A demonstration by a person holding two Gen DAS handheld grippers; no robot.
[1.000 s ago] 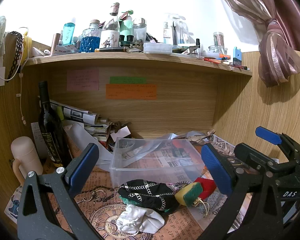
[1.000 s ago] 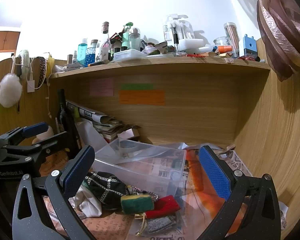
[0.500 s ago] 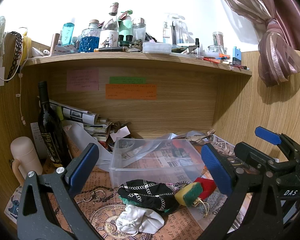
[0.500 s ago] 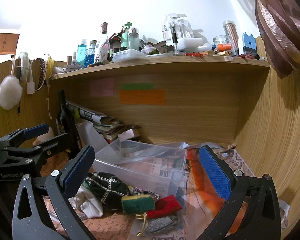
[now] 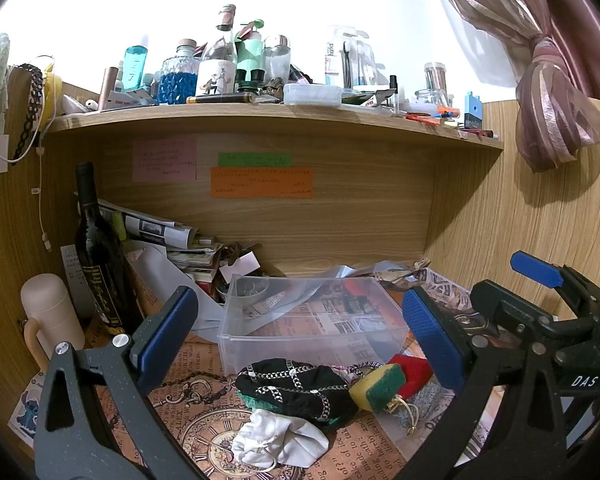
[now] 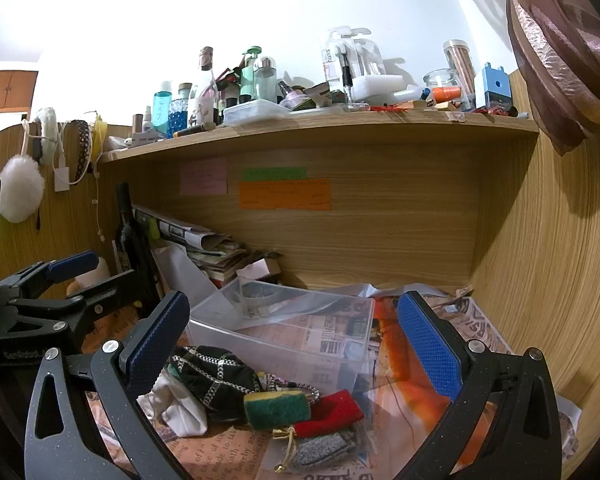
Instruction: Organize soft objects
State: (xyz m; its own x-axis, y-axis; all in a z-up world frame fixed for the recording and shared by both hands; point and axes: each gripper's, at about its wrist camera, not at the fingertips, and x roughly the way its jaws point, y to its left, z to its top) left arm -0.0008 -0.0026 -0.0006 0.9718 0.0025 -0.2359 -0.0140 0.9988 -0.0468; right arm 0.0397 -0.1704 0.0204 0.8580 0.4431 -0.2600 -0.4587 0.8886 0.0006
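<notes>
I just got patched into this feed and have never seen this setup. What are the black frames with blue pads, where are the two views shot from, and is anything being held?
There is no robot arm: a person holds a gripper in each hand, each carrying a camera that looks forward between its blue-padded jaws. One view shows the left gripper, the other the right gripper. Both are open and hold nothing. Below them, on printed paper, a pile of soft things lies just in front of a clear plastic bin: a black patterned cloth, a white cloth, a yellow-green sponge, a red pouch and a grey pouch. The bin holds none of them.
</notes>
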